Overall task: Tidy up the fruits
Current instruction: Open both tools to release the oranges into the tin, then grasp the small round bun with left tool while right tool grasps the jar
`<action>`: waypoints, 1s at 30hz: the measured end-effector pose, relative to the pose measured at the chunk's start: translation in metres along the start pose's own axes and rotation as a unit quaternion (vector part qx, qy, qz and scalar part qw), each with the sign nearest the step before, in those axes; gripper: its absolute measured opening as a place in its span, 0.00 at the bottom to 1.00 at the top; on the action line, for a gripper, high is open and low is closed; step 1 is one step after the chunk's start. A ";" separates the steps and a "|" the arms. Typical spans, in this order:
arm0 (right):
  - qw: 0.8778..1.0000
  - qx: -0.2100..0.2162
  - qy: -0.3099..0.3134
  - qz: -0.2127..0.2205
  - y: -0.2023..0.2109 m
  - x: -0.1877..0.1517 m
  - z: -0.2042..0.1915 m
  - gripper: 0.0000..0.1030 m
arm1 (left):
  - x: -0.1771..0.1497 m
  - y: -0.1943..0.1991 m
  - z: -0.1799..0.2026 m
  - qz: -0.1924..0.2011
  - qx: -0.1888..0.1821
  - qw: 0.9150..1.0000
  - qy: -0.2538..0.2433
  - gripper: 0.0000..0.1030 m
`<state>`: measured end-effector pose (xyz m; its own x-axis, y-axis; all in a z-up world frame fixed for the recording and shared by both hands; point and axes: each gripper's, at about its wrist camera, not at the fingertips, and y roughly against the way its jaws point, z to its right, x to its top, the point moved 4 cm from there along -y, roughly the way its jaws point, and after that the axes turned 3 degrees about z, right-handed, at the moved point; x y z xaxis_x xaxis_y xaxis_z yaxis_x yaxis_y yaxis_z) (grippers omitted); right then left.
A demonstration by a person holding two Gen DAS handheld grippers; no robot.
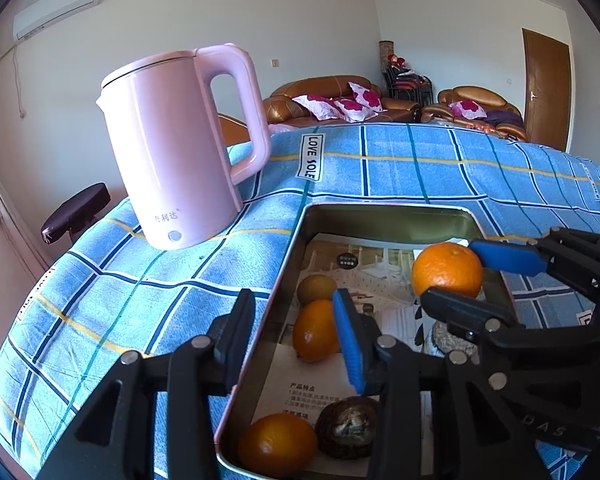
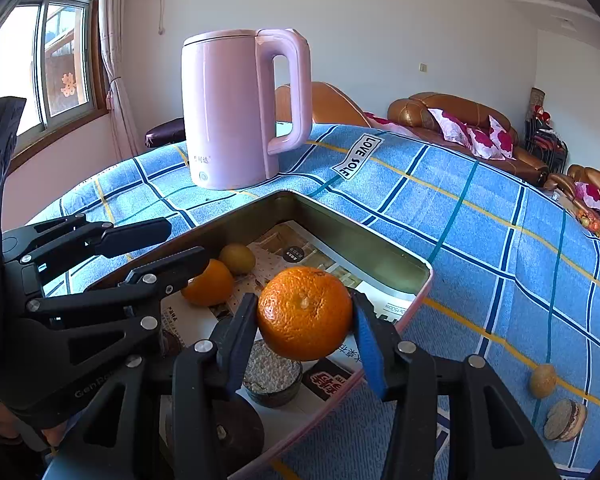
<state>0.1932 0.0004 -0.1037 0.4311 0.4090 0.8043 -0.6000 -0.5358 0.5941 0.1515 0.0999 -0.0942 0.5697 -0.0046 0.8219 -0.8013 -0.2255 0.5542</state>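
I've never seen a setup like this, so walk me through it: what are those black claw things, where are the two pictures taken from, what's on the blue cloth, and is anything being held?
Those black claws are hand-held two-finger grippers, one in each of a person's hands, each carrying a wide-angle camera that looks along its fingers. One picture comes from the left gripper, the other from the right gripper.

On the blue checked cloth stand a pink plastic kettle and a shallow metal tin lined with printed paper. In the tin lie two oranges, a small yellowish fruit and some dark brown pieces. Two small brownish items lie on the cloth outside it.

The right gripper holds a round orange over the tin. The left gripper holds nothing.
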 end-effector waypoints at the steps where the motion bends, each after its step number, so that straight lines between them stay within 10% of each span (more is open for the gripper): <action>1: 1.000 -0.005 0.000 0.002 0.001 0.000 0.001 0.52 | 0.000 0.001 -0.001 0.000 0.000 1.000 0.002 0.47; 17: 0.996 -0.079 -0.013 0.043 0.066 -0.015 0.054 0.63 | 0.023 0.036 0.036 0.048 -0.029 0.998 0.000 0.95; 24: 0.977 -0.184 -0.110 0.019 0.099 -0.049 0.152 0.63 | 0.042 0.044 0.084 0.066 -0.065 0.996 -0.020 0.96; 30: 0.971 -0.180 -0.155 -0.003 0.093 -0.060 0.179 0.63 | 0.049 0.036 0.116 0.057 -0.081 0.994 -0.037 0.96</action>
<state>0.2325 -0.2063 -0.0940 0.5834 0.1388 0.8002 -0.7703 -0.2178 0.5994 0.1717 -0.0211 -0.0492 0.4814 -0.0942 0.8714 -0.8765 -0.0601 0.4777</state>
